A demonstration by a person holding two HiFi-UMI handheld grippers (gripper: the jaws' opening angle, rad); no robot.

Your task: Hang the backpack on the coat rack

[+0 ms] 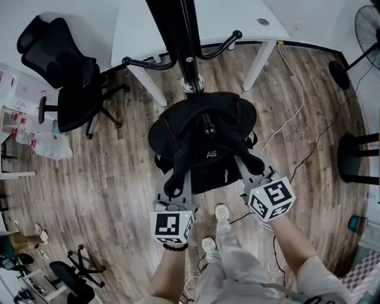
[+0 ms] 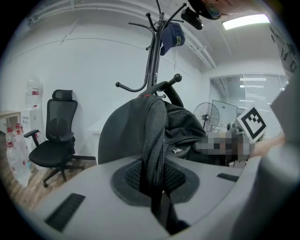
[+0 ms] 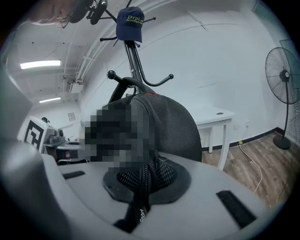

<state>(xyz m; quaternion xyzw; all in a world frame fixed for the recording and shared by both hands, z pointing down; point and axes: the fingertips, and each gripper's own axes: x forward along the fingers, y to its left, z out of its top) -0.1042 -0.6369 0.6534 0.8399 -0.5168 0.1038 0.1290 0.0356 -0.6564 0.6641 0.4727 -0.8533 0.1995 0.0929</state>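
floor (image 1: 113, 178): grey-brown wood planks. walls (image 3: 225, 56): plain white, dark skirting along the base. white table (image 1: 237, 18) stands by the wall, legs white. black office chair (image 1: 71, 77) on castors, left of the table in the head view, apart from it. second black chair (image 1: 74, 279) near the lower left edge. standing fan (image 3: 283, 75) on a round base, right of the table. white cable (image 1: 301, 92) trails over the floor beside a table leg. light strips (image 3: 40, 63) lit on the ceiling. glazed partition (image 2: 255, 91) with blinds.
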